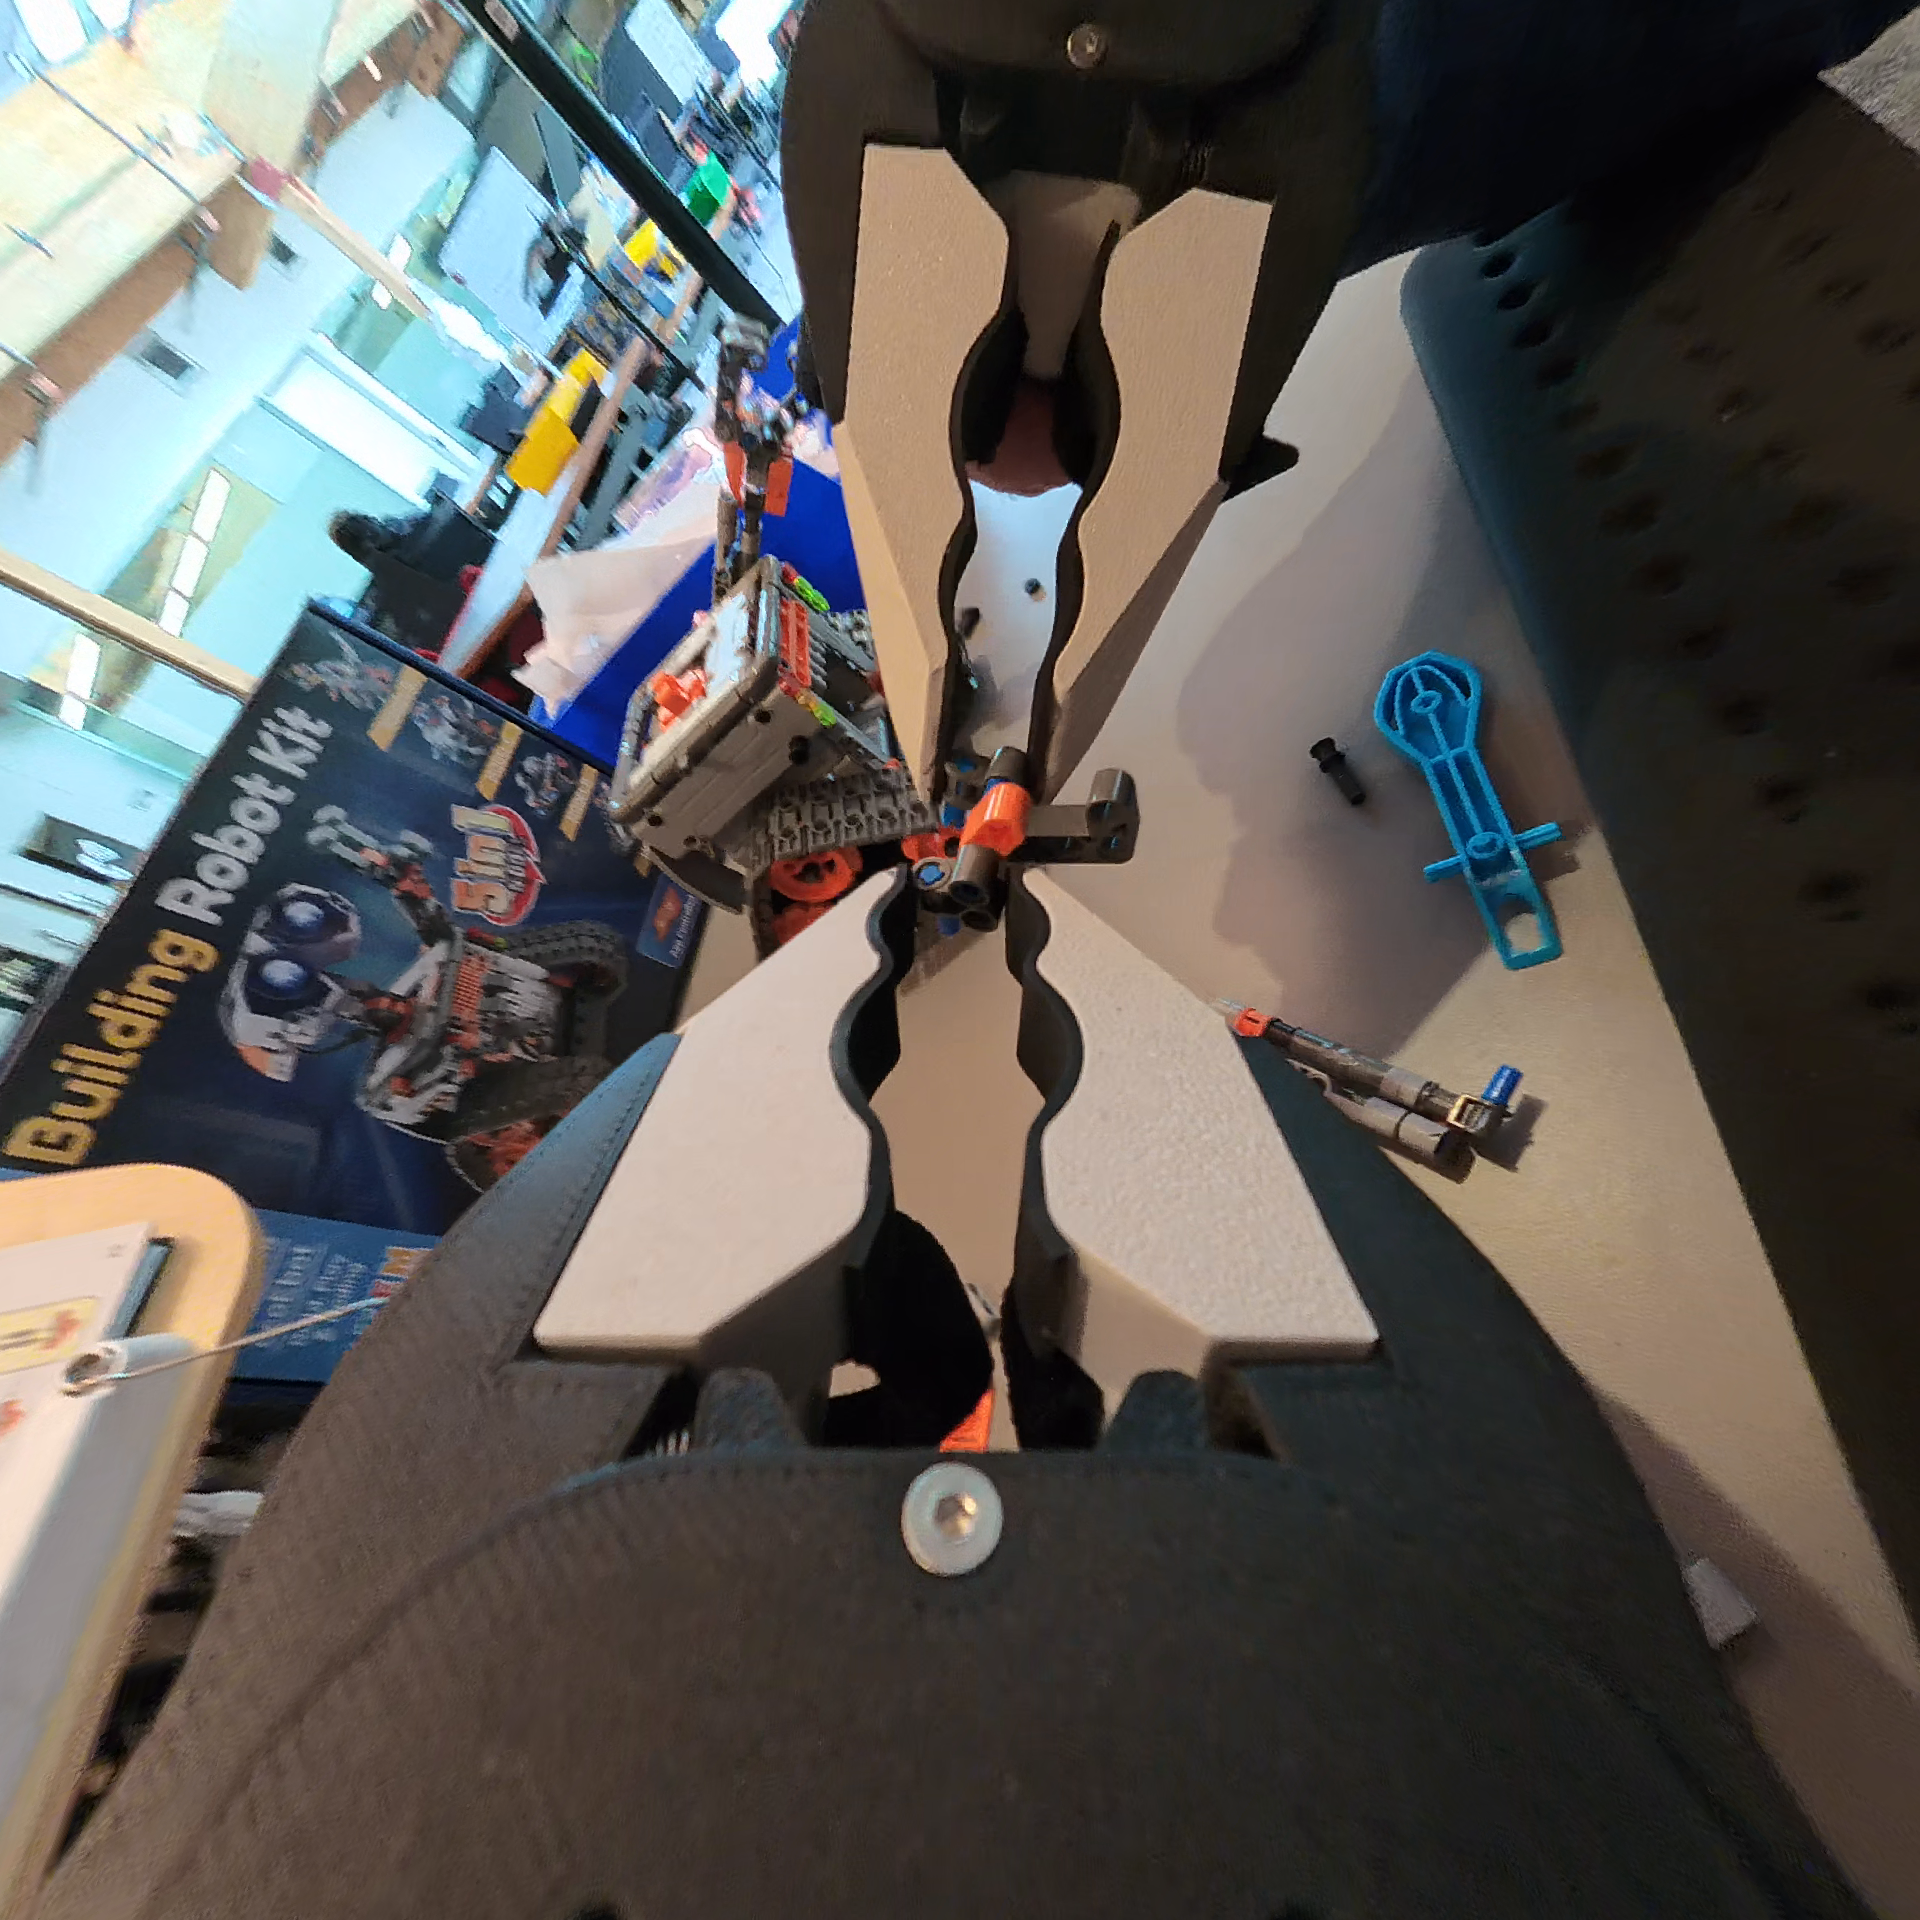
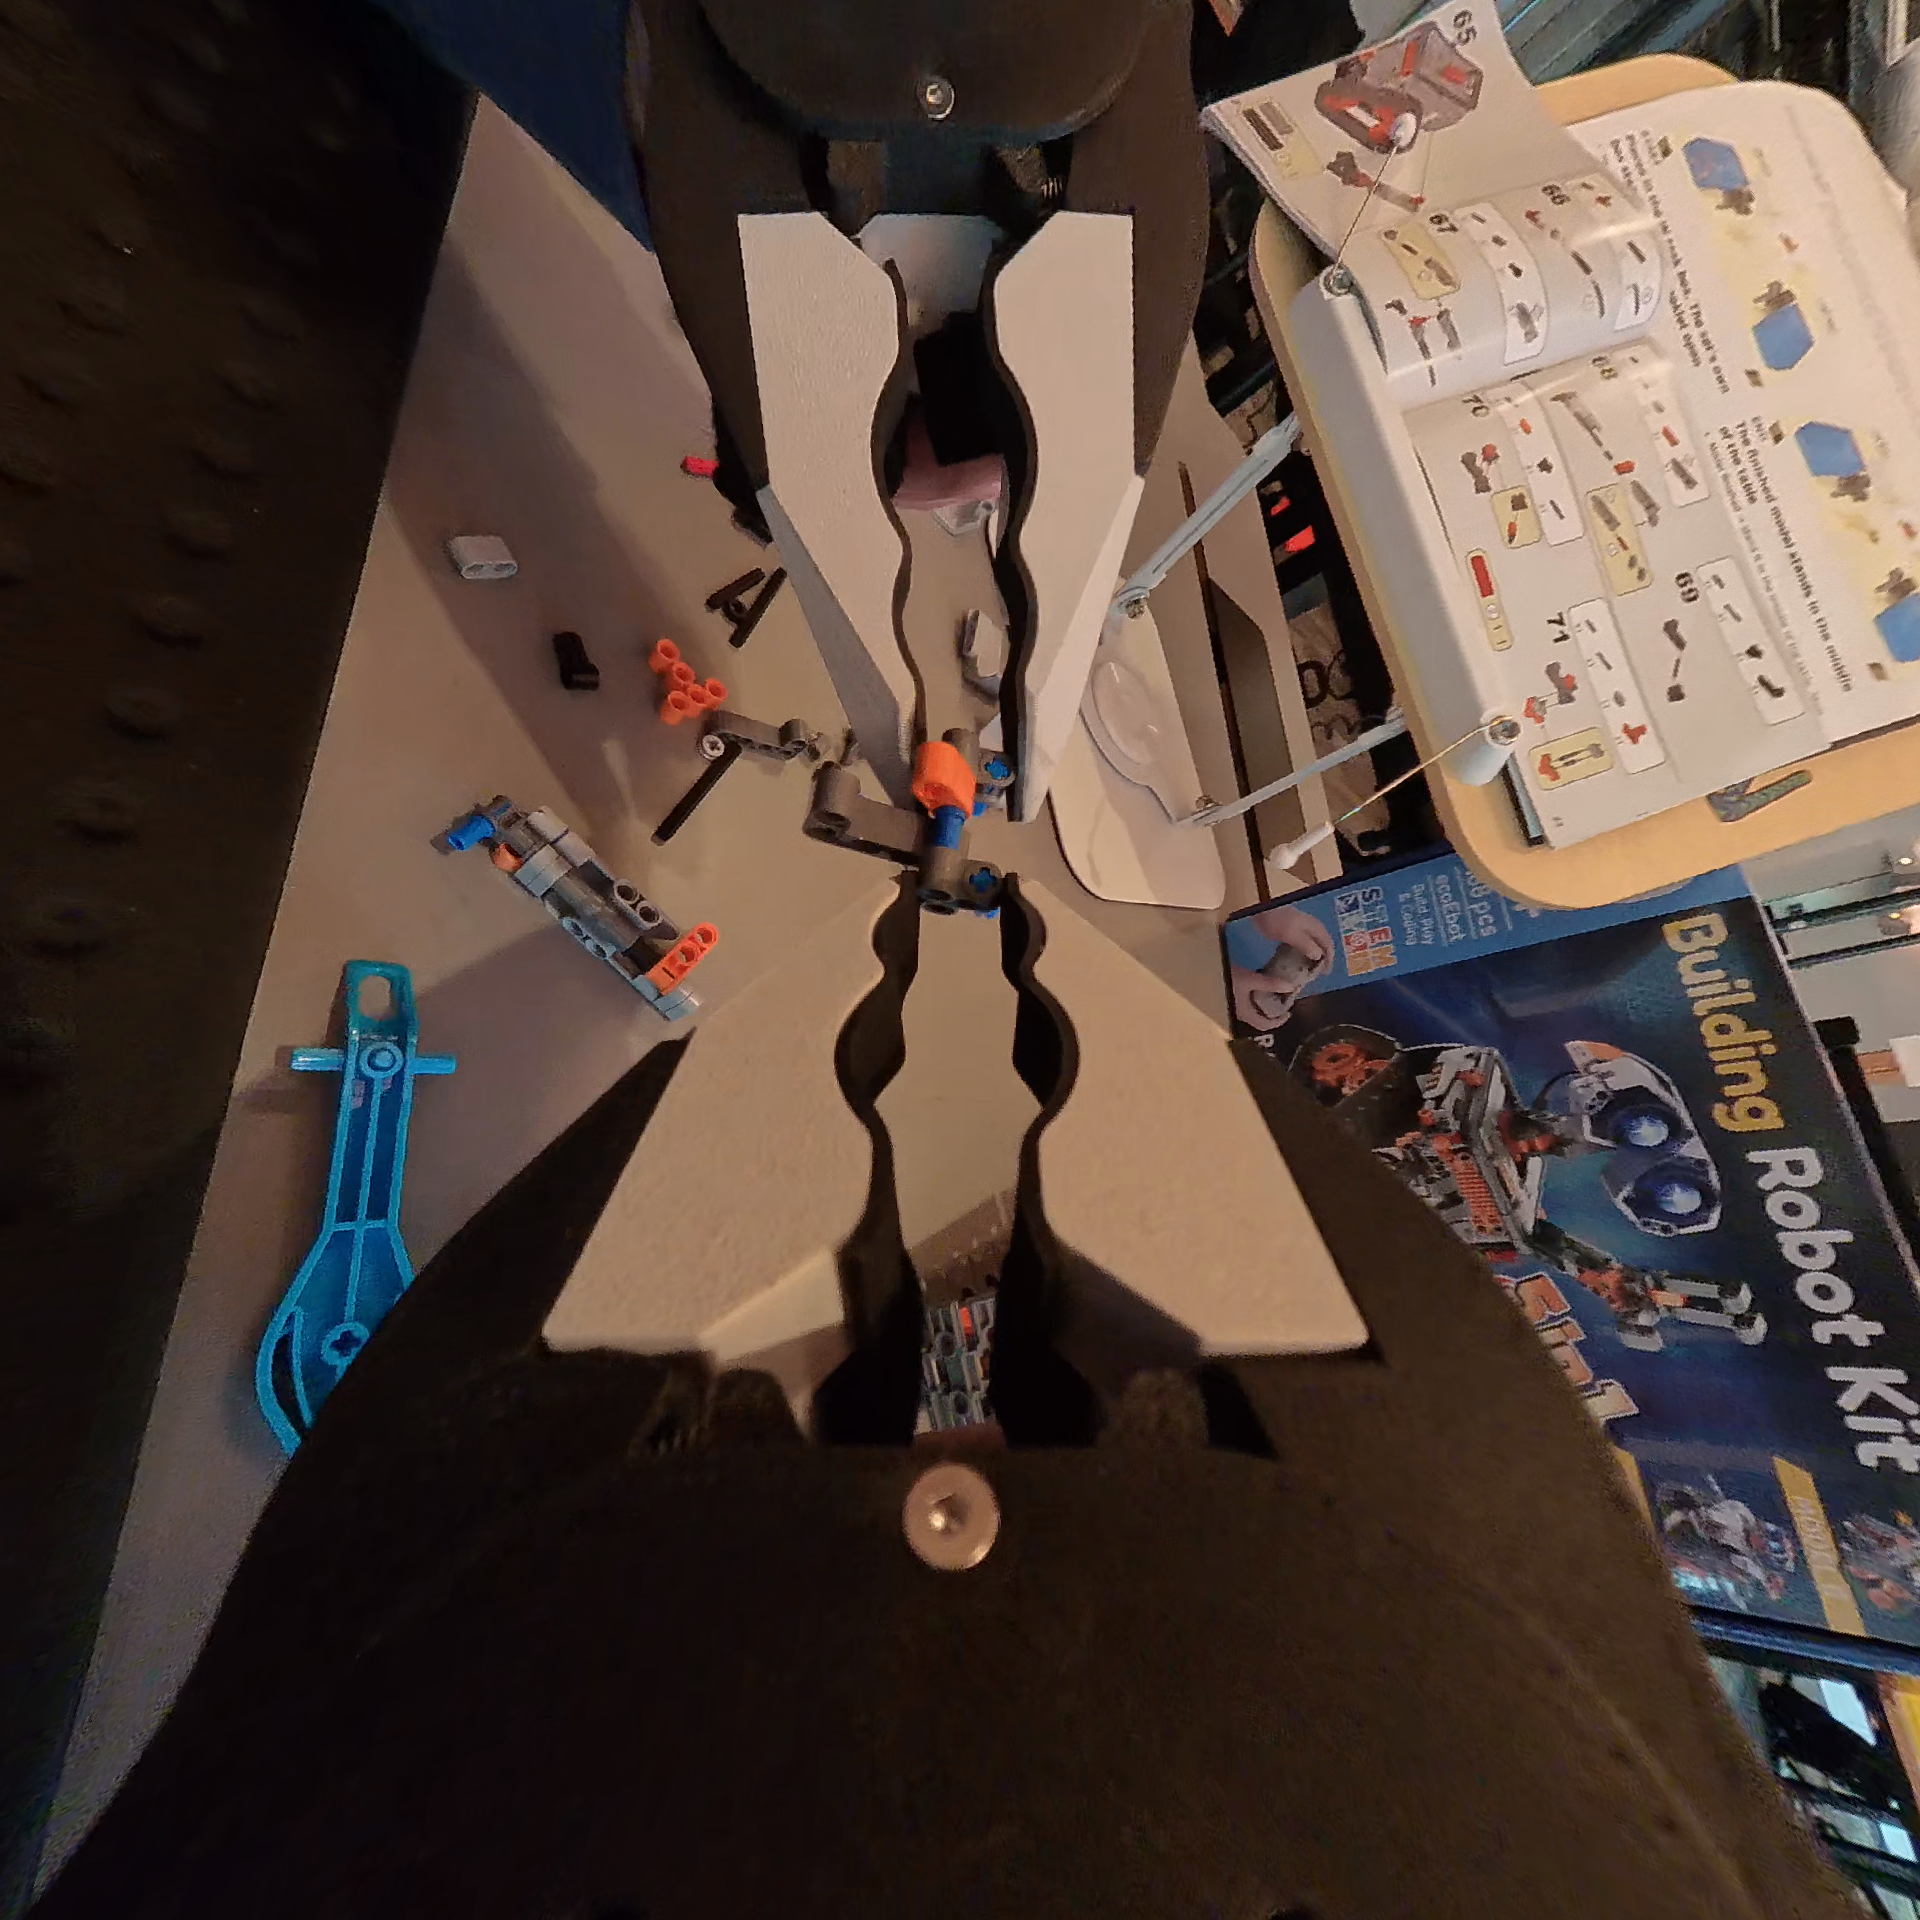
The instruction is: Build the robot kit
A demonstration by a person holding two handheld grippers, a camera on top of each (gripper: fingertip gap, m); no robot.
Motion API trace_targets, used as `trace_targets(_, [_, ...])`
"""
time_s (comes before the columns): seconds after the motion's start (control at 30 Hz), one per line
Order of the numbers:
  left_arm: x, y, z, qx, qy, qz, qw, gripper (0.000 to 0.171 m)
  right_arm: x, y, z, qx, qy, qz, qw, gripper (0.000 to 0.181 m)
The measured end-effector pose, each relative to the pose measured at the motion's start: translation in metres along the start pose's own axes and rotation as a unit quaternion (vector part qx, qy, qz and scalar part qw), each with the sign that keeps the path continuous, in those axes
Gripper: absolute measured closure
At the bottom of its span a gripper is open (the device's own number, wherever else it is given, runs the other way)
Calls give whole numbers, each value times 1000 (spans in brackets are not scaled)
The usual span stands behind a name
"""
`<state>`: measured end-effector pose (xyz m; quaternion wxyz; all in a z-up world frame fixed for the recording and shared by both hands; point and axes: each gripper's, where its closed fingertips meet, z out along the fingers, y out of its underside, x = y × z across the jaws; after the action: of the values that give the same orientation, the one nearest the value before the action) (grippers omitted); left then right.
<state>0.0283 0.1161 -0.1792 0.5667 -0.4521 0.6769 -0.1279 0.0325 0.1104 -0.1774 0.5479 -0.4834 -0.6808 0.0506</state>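
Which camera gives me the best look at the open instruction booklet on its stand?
The right wrist view: the instruction booklet lies open on its stand at upper right, both pages facing the camera. The left wrist view catches only a blurred corner of the stand at the lower left edge, with no page visible.

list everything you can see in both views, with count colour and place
small brick assembly: 1, grey, orange, blue, gripped between both grippers
blue tool: 1, table edge
brick sub-assembly: 1, grey, orange, on table
orange connector: 1, on table
loose pins and beams: several, black, grey
robot model: 1, grey, orange, beyond the fingers
kit box: 1, dark blue
instruction booklet: 1, open on stand
table: 1, white
left gripper: shut on assembly
right gripper: shut on assembly
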Motion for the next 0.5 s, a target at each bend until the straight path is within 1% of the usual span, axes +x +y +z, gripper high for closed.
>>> trace_targets(0.2, [-3, -10, -5, 21, -28, 37, 999, 157, 3, -11, -7, 16, 39, -48, 998, 169])
trace_targets(0.37, [-4, -20, -10, 39, -52, 66, 996, 158, 5, -21, -14, 18, 90, -119, 989, 169])
trace_targets(0.5, [-6, -32, -15, 65, -68, 71, 993, 158, 7, -32, -23, 44, 115, -133, 984, 169])
